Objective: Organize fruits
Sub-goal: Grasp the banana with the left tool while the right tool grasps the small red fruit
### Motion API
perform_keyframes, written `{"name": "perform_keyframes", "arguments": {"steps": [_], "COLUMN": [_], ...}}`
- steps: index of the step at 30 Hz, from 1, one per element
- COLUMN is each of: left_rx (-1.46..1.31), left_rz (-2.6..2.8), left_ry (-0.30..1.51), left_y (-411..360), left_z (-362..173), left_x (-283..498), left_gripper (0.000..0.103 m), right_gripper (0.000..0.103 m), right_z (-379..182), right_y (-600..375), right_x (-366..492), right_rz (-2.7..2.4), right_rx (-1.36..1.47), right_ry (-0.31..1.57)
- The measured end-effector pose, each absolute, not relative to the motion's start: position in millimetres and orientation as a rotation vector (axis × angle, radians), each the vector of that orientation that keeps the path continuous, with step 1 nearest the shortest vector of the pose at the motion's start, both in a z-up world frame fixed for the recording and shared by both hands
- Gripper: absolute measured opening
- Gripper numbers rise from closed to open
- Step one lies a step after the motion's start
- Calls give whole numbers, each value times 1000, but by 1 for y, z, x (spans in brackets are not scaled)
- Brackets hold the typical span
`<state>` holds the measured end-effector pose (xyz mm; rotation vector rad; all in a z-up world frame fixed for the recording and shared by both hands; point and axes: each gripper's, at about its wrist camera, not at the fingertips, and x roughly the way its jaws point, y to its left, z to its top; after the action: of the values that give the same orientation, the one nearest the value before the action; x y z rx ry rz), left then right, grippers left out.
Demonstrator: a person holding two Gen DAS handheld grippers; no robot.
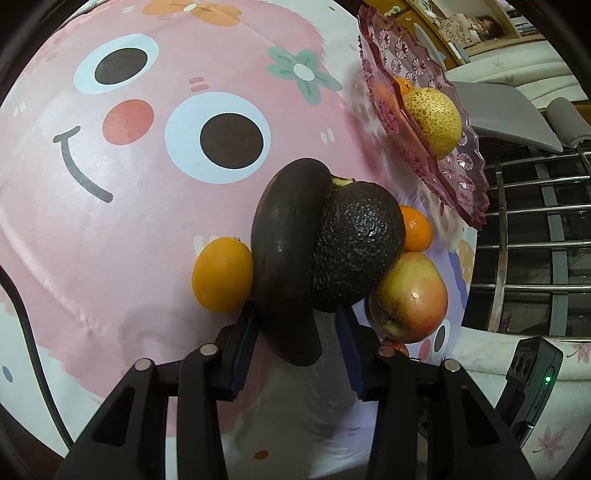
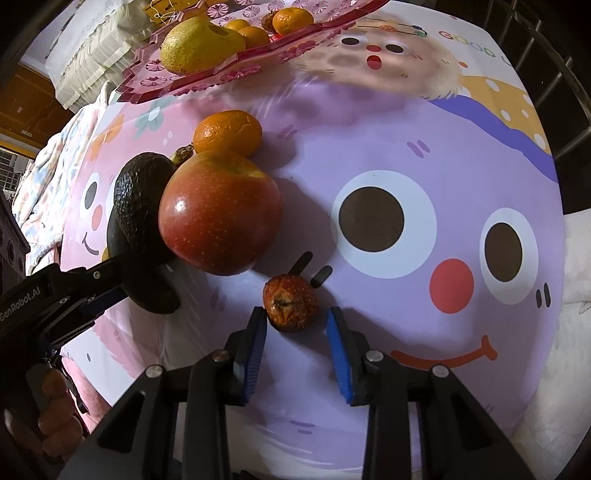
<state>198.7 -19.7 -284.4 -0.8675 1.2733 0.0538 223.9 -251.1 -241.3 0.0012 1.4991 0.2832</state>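
Pink and lilac cartoon faces are printed on the tablecloth [image 1: 110, 258] on which all the fruit is laid out. Farthest from the grippers, a pink cut-glass tray [image 2: 207, 79] is seen, already loaded with a speckled yellow pear [image 2: 199, 46] and several small mandarins [image 2: 291, 20]. Nearer, the loose fruit is bunched together: a red apple [image 2: 219, 214] is pressed against a dark pebbled avocado [image 1: 356, 251], and a blackened banana [image 1: 282, 266] is curled around the avocado's other side. A mandarin [image 2: 227, 133] is tucked just behind the apple, and an orange citrus fruit [image 1: 221, 273] is seen lying just beside the banana.

The left gripper [image 1: 297, 343] is spread around the lower part of the banana and avocado; whether its pads are touching them cannot be told, so its hold is left undecided. The right gripper [image 2: 297, 332] is held released, its blue pads apart on either side of a small shrivelled red fruit [image 2: 290, 302] resting on the cloth, with no contact visible.
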Motion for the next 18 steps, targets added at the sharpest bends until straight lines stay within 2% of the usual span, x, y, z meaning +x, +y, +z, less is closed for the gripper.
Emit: {"name": "perform_keyframes", "arguments": {"steps": [2, 18], "left_rx": [-866, -839], "left_rz": [58, 32], "left_ry": [1282, 1276], "left_y": [-18, -18], "left_z": [-286, -274], "left_x": [197, 171], "left_gripper": [27, 25], "right_gripper": [30, 27], "right_z": [-241, -237], "right_y": [-250, -248], "right_x": [223, 208], "right_rz": [286, 274], "right_rx": [0, -2], "right_ry": [1498, 1489]}}
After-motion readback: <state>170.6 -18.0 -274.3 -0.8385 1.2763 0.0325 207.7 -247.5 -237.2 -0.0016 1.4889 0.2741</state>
